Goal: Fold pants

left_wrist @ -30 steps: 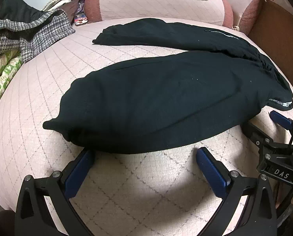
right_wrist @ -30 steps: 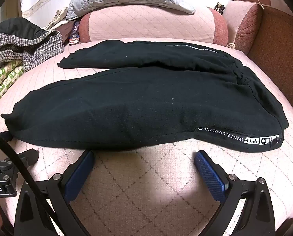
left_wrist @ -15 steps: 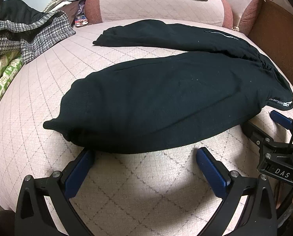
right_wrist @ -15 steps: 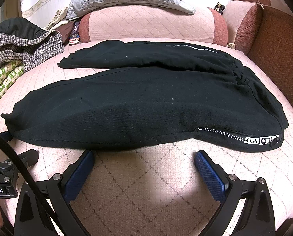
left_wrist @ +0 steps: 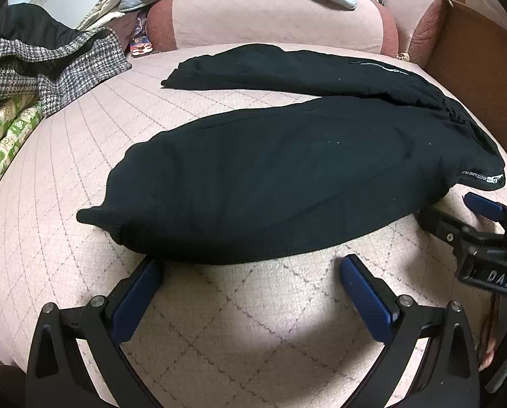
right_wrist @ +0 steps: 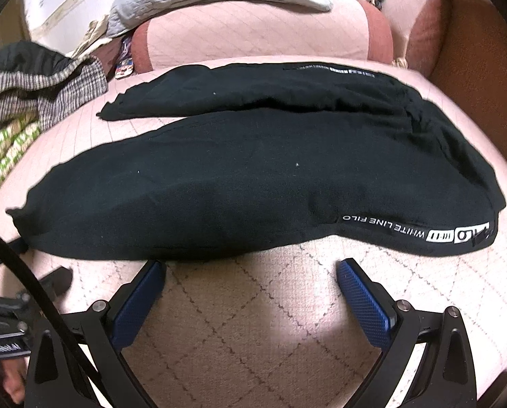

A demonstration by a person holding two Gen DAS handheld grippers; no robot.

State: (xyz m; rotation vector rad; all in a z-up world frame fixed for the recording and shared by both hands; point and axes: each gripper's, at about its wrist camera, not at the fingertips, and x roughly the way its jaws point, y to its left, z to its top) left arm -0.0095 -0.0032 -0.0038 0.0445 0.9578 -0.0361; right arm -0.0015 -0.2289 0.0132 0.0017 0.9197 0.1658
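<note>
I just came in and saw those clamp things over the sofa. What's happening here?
A person holds a two-finger gripper in each hand, set to fold the black pants spread on the pink quilted cushion. The legs lie apart, unfolded. The left gripper sits open near the cuff end, the right gripper open along the near edge by the waistband lettering. Neither grips the fabric yet.

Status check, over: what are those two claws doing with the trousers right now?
Left gripper open, right gripper open, both empty. Black pants spread unfolded on pink sofa cover. Nothing in the way.
</note>
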